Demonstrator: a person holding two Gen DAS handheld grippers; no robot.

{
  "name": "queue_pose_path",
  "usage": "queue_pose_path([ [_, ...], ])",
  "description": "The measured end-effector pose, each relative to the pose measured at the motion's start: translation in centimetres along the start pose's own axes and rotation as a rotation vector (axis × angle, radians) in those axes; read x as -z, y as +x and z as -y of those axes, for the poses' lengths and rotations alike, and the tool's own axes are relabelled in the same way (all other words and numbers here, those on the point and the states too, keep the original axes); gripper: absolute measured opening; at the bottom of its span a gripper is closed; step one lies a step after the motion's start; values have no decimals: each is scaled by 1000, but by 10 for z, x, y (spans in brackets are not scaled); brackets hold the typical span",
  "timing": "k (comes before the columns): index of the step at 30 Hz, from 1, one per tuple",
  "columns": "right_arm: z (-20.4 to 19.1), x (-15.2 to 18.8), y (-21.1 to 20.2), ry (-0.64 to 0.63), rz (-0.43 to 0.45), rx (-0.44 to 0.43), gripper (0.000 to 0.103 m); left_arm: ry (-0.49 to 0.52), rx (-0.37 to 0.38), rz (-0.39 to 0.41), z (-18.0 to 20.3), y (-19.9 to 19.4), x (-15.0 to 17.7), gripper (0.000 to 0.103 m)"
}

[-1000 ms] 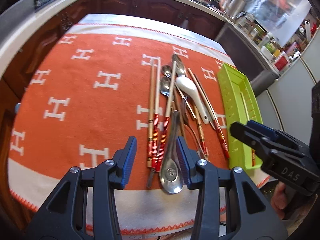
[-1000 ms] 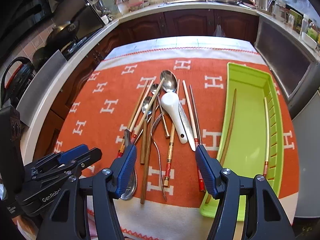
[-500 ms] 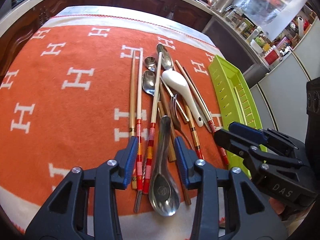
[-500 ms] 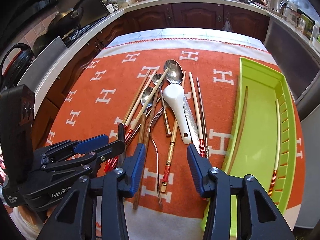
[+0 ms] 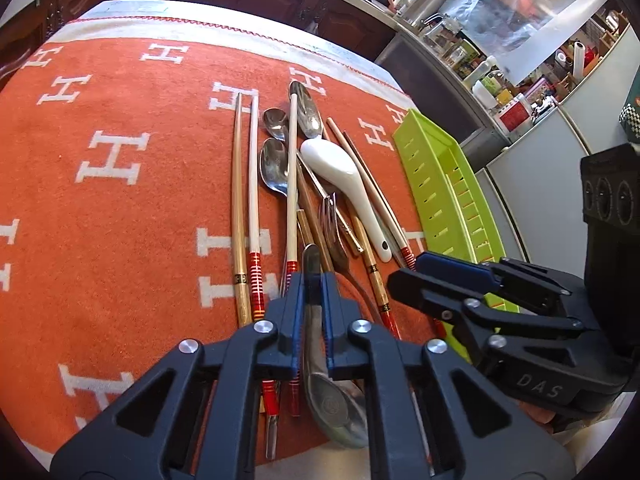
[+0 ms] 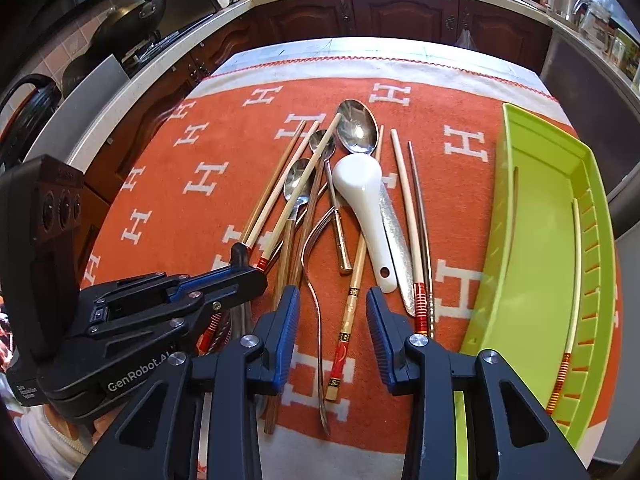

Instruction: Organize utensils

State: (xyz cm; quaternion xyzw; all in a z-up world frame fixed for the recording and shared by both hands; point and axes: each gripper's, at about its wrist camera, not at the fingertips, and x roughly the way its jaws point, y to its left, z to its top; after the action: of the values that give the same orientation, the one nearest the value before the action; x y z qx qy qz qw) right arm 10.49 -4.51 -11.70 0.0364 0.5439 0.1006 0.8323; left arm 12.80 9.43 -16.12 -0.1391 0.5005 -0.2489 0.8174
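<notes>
Flat steel spoon (image 5: 320,364), handle clamped in left gripper (image 5: 311,308), at the near end of the utensil heap left of the slotted green plastic tray (image 6: 560,240); right gripper (image 6: 332,336), jaws just narrowing, straddles a lacquered chopstick (image 6: 348,312) without touching.

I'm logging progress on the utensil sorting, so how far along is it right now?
Early. Done: two chopsticks lie in the slotted green plastic tray. In hand: the left tongs are shut on the grey metal soup spoon; the right tongs, just closing, straddle the red-tipped wooden chopstick without gripping. Left: the white ceramic spoon and the rest of the pile.
</notes>
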Motion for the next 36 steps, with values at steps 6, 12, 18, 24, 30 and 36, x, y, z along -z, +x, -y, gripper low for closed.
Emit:
queue_pose_path([
  [6,-8,-4,14,-37,-25,-9,26,13,17,23,1,-9,3,3],
  [12,-15,-8,28,-67,-21,-5,19,22,51,44,-2,-30,1,1],
  [18,-16,-14,43,-74,-11,-32,8,22,70,62,-3,-43,1,1],
  [24,-16,-11,37,-72,27,-64,3,41,75,84,2,-56,0,1],
  [30,-11,-7,2,-60,100,-77,2,66,83,102,17,-75,-3,1],
  [36,8,-2,-42,-13,188,-95,2,130,83,113,48,-97,-7,1],
])
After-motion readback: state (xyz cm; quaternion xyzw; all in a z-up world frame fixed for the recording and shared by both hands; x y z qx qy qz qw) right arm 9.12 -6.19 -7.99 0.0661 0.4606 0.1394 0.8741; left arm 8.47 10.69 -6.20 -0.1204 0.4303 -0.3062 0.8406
